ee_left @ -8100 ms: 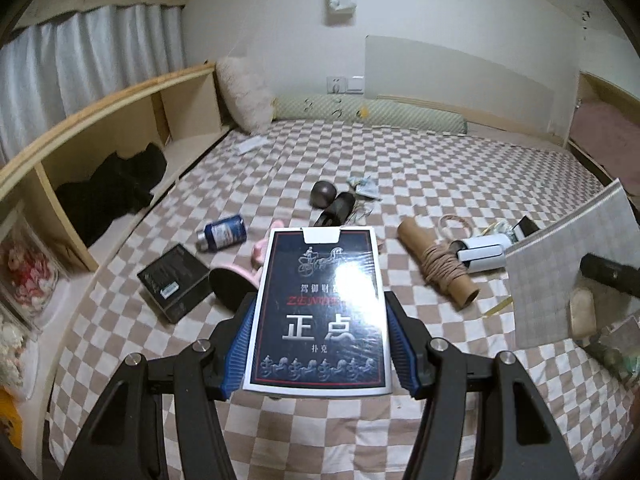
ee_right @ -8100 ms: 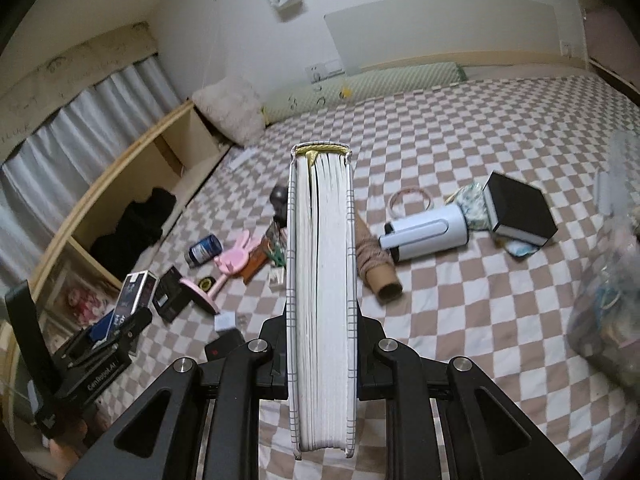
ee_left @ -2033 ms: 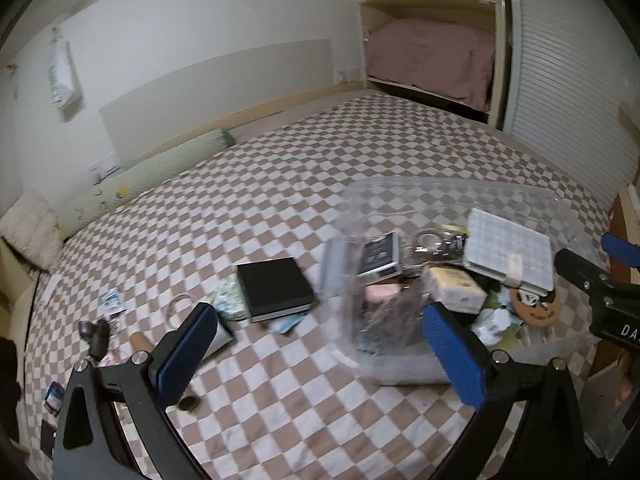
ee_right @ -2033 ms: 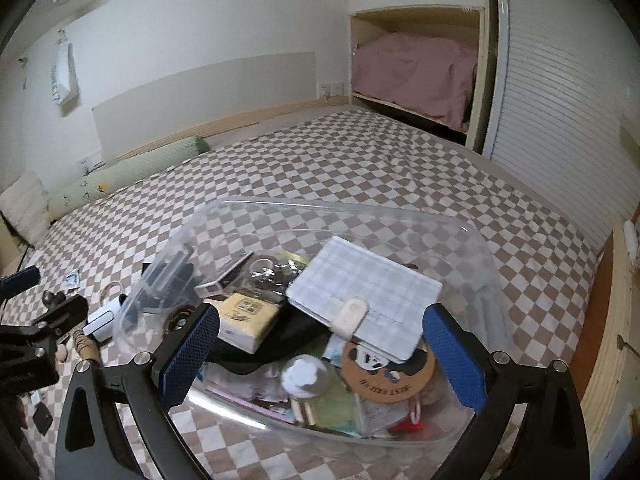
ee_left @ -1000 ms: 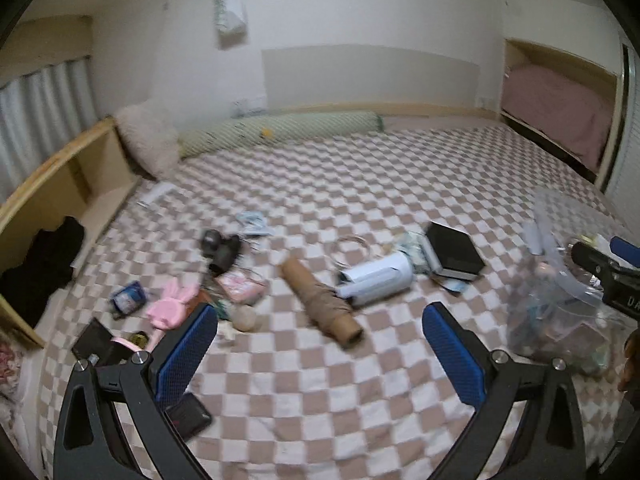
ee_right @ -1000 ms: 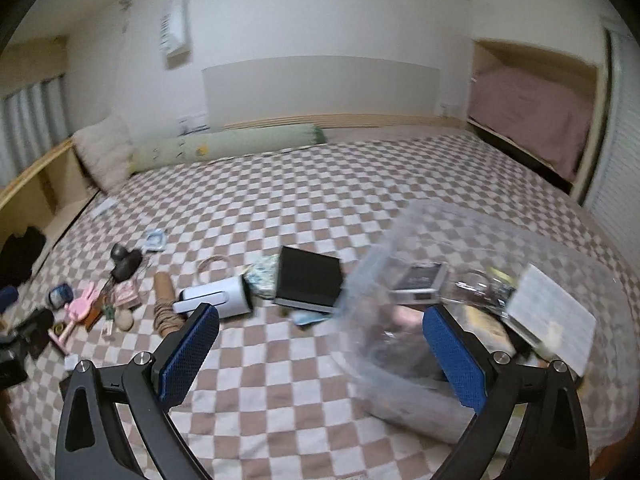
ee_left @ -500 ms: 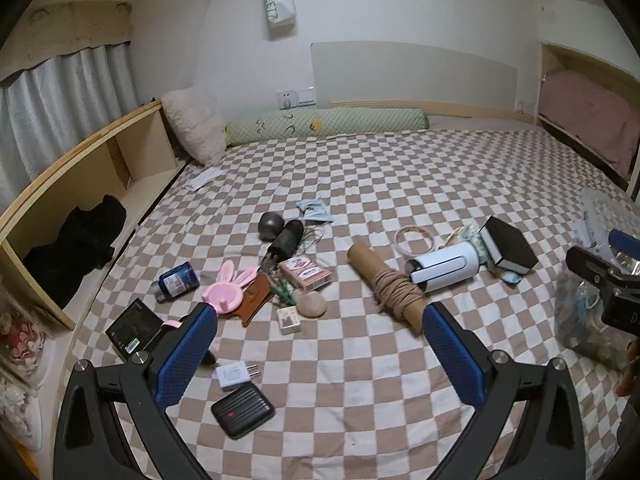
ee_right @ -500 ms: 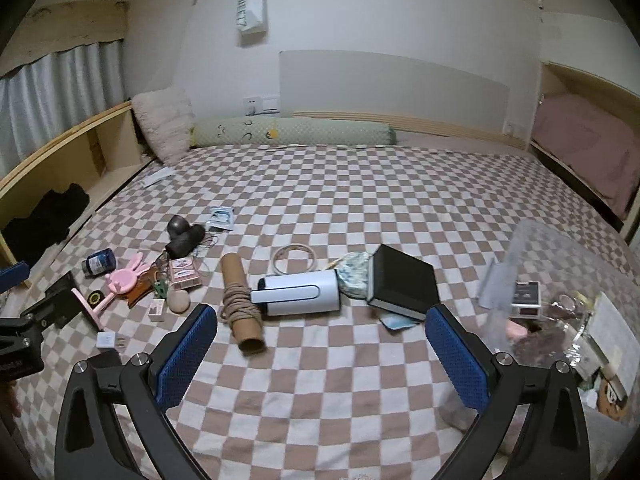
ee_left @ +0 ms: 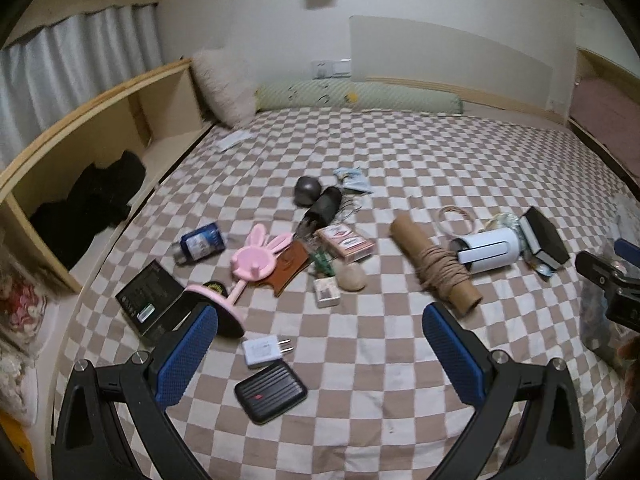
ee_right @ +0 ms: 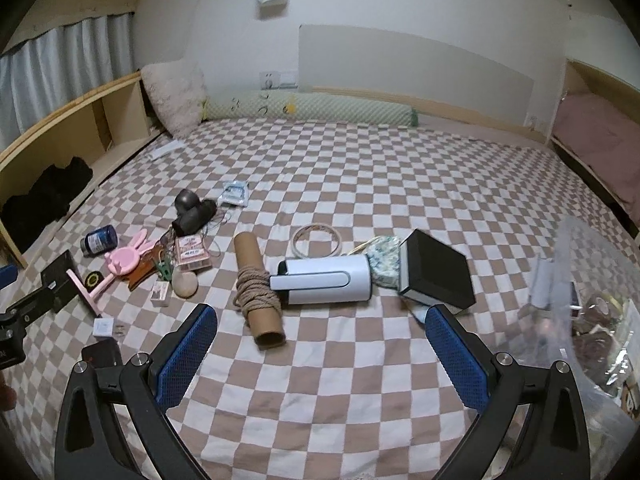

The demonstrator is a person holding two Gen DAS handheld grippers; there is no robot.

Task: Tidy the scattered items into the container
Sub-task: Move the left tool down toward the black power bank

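Observation:
Scattered items lie on the checkered bed. My left gripper (ee_left: 320, 352) is open and empty above a white charger plug (ee_left: 266, 350) and a black power bank (ee_left: 271, 391). A pink rabbit mirror (ee_left: 256, 260), a blue jar (ee_left: 199, 241) and a black box (ee_left: 150, 300) lie to its left. My right gripper (ee_right: 322, 344) is open and empty above a cardboard tube wound with rope (ee_right: 256, 280), a white cylinder device (ee_right: 324, 280) and a black book (ee_right: 436, 274). The clear plastic container (ee_right: 592, 312) stands at the right, holding several items.
A wooden shelf (ee_left: 80, 136) with dark clothes runs along the left edge of the bed. A pillow (ee_right: 172, 96) and a green bolster (ee_right: 308, 110) lie at the far end. A pink card box (ee_left: 344, 242) and a beige stone (ee_left: 350, 276) lie mid-bed.
Both grippers released the card box and notebook into the container, then swung left to face the scattered items. In the last half second both moved closer to the bed.

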